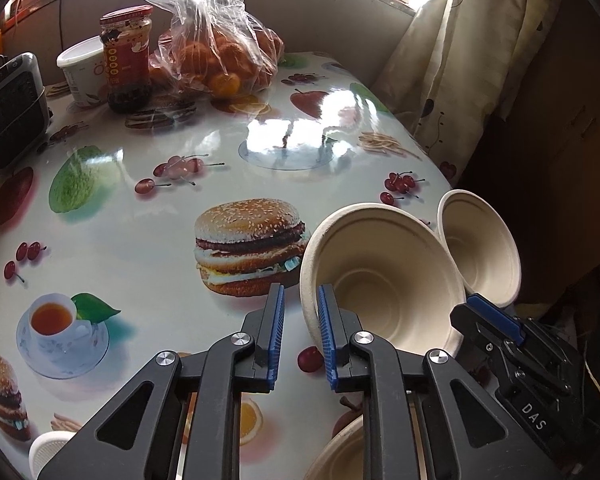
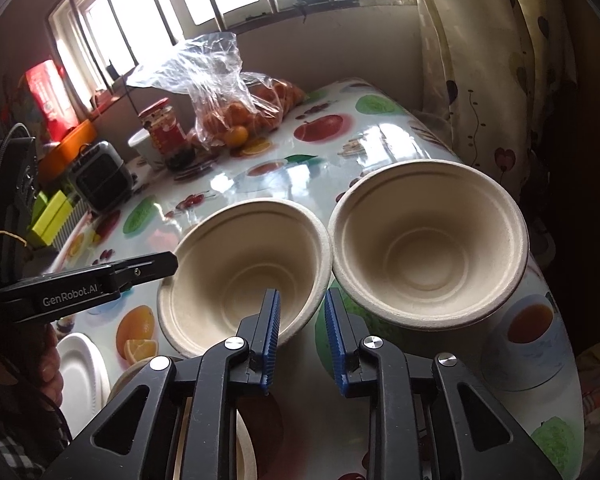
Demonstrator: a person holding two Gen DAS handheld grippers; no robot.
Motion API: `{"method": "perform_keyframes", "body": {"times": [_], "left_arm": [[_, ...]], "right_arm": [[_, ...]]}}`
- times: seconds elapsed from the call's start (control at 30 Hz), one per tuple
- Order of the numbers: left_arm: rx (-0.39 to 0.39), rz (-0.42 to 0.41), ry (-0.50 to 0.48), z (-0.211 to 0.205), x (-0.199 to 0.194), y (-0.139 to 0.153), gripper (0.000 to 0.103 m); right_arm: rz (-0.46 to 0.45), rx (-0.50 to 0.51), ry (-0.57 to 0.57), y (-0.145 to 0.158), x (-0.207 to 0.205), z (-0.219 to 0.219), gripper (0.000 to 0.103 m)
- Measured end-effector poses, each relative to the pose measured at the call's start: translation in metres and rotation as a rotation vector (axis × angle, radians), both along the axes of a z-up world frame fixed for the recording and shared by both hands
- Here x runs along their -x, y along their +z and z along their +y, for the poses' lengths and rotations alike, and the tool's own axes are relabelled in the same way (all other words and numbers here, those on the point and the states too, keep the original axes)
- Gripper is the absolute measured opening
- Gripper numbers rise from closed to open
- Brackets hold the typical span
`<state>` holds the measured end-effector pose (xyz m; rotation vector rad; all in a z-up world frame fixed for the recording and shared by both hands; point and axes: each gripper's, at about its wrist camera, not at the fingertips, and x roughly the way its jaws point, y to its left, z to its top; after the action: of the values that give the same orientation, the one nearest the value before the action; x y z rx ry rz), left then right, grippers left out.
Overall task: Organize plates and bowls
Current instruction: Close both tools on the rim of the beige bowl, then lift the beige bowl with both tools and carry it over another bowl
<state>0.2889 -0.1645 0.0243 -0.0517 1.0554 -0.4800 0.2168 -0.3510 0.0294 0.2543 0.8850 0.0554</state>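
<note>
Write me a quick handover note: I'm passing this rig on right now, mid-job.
Left gripper: open, fingers astride the left rim of the near bowl.
Right gripper: open, astride that bowl's right rim.
Second bowl stands beside it on the table; white plate at the near edge.
Done: no bowls nested yet.
Left: probably clamp, nest the bowls, then tidy plates.

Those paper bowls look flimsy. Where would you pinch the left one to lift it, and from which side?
Take the left bowl by its thin rolled rim at the near right edge, one finger inside and one outside. The right gripper is already open there, straddling that rim from the near side. The wall flares out wide, so a pinch on the rim suits better than spanning the bowl.
</note>
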Motion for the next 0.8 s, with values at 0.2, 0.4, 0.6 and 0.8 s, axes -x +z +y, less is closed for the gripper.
{"method": "perform_keyframes", "body": {"times": [0.2,0.4,0.6,0.8], "left_arm": [[-0.001,0.009,-0.008,-0.0037,0.0,-0.0031,0.011],[0.0,0.005,-0.008,-0.0041,-0.0006,-0.0024,0.01],[0.0,0.003,-0.007,-0.0042,-0.0005,-0.0024,0.01],[0.003,0.001,-0.007,-0.0044,-0.0006,-0.0016,0.01]], "right_arm": [[-0.001,-0.001,-0.008,0.0004,-0.0005,-0.0011,0.017],[0.001,-0.004,-0.013,-0.0008,-0.0026,-0.0025,0.016],[-0.001,-0.005,-0.014,-0.0009,-0.0028,-0.0032,0.016],[-0.003,-0.007,-0.014,-0.0007,-0.0031,-0.0029,0.016]]}}
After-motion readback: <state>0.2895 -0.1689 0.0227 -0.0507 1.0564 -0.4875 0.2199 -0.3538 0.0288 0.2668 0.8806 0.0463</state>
